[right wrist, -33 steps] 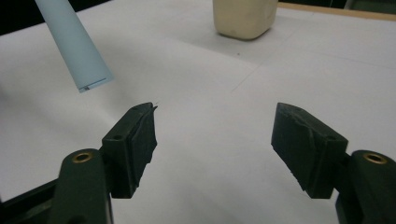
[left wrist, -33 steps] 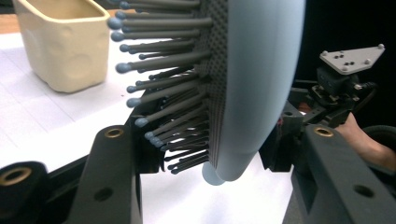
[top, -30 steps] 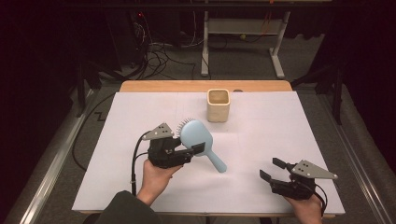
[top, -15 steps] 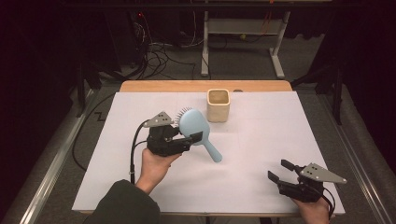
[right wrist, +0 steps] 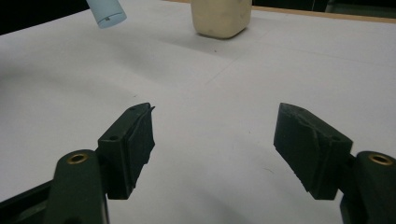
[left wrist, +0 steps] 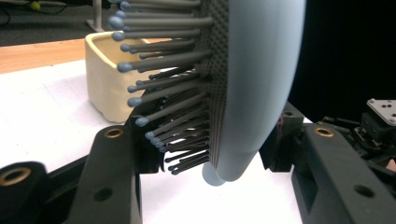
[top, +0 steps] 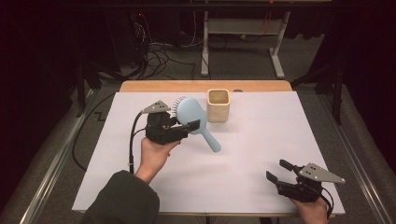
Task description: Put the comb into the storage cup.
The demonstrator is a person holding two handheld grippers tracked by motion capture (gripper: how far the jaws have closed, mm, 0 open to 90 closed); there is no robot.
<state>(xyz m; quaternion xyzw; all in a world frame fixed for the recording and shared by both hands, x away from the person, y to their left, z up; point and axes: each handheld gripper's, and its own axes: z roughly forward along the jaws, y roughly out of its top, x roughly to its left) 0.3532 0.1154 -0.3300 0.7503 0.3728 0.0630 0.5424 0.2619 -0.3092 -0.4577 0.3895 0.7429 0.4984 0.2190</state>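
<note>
The left gripper (top: 187,127) is clamped on the head of a light blue hairbrush (top: 191,116), lifted above the white table cover (top: 243,158), bristles toward the far-left and handle slanting down to the right, just beside a cream cup (top: 218,105). In the left gripper view the brush's top is cut off. The right gripper (top: 279,172) rests near the front-right corner, jaws wide apart and holding nothing.

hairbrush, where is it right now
In the high view the hairbrush is held off the table in the left gripper, left of centre, just left of the cream cup.
</note>
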